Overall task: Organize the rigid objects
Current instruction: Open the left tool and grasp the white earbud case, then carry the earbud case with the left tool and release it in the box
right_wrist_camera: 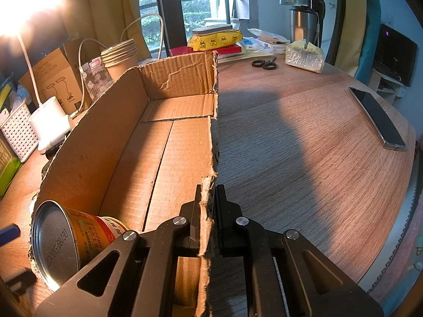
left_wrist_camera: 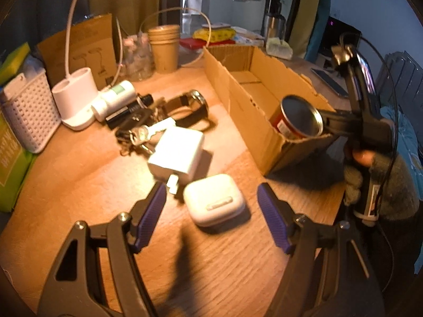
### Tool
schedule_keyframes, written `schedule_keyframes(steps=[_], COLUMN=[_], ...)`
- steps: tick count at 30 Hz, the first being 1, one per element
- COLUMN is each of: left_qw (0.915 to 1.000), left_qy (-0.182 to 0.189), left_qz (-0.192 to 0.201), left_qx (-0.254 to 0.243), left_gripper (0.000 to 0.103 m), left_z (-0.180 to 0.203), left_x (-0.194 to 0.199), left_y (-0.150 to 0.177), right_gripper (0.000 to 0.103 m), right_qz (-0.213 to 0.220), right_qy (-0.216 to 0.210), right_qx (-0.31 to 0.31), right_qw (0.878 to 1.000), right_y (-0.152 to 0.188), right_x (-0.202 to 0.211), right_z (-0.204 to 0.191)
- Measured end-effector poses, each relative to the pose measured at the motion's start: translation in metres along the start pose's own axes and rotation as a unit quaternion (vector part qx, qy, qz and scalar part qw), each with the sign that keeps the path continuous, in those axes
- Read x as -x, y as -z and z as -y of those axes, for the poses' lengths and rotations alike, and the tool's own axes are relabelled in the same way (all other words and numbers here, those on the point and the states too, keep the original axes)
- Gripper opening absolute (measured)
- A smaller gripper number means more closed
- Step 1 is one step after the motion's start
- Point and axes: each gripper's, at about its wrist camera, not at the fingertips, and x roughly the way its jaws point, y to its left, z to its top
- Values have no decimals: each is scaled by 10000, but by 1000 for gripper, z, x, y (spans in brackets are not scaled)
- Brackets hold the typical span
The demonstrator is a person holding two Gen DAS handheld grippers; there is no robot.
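Note:
A white earbud case (left_wrist_camera: pixel 214 200) lies on the wooden table just ahead of my left gripper (left_wrist_camera: pixel 211 187), which is open; its purple pads (left_wrist_camera: pixel 154 208) stand either side of the case without touching it. Behind the case are a white charger (left_wrist_camera: pixel 177 155), keys (left_wrist_camera: pixel 140 135) and a black wristwatch (left_wrist_camera: pixel 191 108). The open cardboard box (right_wrist_camera: pixel 164 142) holds a tin can (right_wrist_camera: pixel 66 237) lying on its side at the near end. My right gripper (right_wrist_camera: pixel 208 189) is shut on the box's torn right wall (right_wrist_camera: pixel 212 132); the same gripper (left_wrist_camera: pixel 329 121) shows at the box's near corner.
A white lamp base (left_wrist_camera: pixel 76 100), a white lattice basket (left_wrist_camera: pixel 29 111), a small white bottle (left_wrist_camera: pixel 116 97) and stacked paper cups (left_wrist_camera: pixel 164 47) crowd the table's left and back. Right of the box lie a phone (right_wrist_camera: pixel 375 116) and scissors (right_wrist_camera: pixel 264 64).

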Motion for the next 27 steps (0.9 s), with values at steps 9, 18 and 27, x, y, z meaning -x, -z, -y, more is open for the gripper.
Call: schedule_keyframes(steps=[9, 18, 27], left_qw=[9993, 9985, 9984], left_qy=[46, -80, -194], left_qz=[-364, -519, -508], left_qx=[-69, -118, -127], left_gripper=[73, 73, 59], left_z=[8, 11, 7], left_x=[-21, -37, -37], left_y=[4, 0, -1], right_gripper=[8, 9, 9], right_qz=[3, 6, 11], right_qy=[2, -7, -23], right_qx=[2, -1, -6], right_qw=[10000, 10000, 10000], right_y=[0, 0, -2], right_x=[0, 0, -1], right_z=[0, 0, -1])
